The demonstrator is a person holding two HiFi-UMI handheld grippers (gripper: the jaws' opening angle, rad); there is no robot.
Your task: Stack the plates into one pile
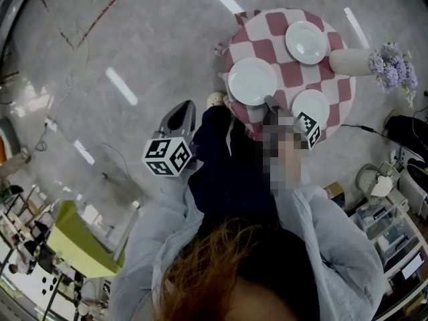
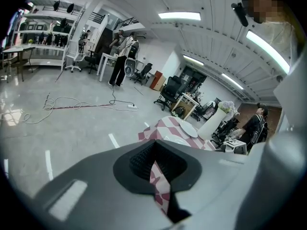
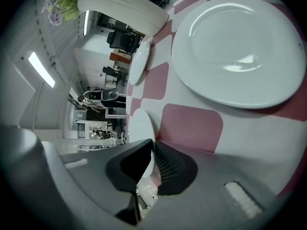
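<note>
A round table [image 1: 294, 72] in a pink-and-white checked cloth carries three white plates. My right gripper [image 1: 270, 101] [image 3: 152, 145] is rolled on its side and shut on the near rim of the largest plate [image 1: 252, 81], which shows edge-on between the jaws [image 3: 141, 128]. Just to its right lies a smaller plate [image 1: 314, 99] [image 3: 240, 51]. A third plate [image 1: 306, 42] [image 3: 139, 63] sits at the far side. My left gripper [image 1: 184, 107] [image 2: 154, 150] hangs over the floor left of the table, shut on nothing.
A tall white vase [image 1: 348, 62] [image 3: 120, 6] with purple flowers stands at the table's right edge. Shelves and boxes [image 1: 394, 233] crowd the floor at the right. A cable [image 2: 72, 104] runs across the floor, and people [image 2: 117, 56] stand far off.
</note>
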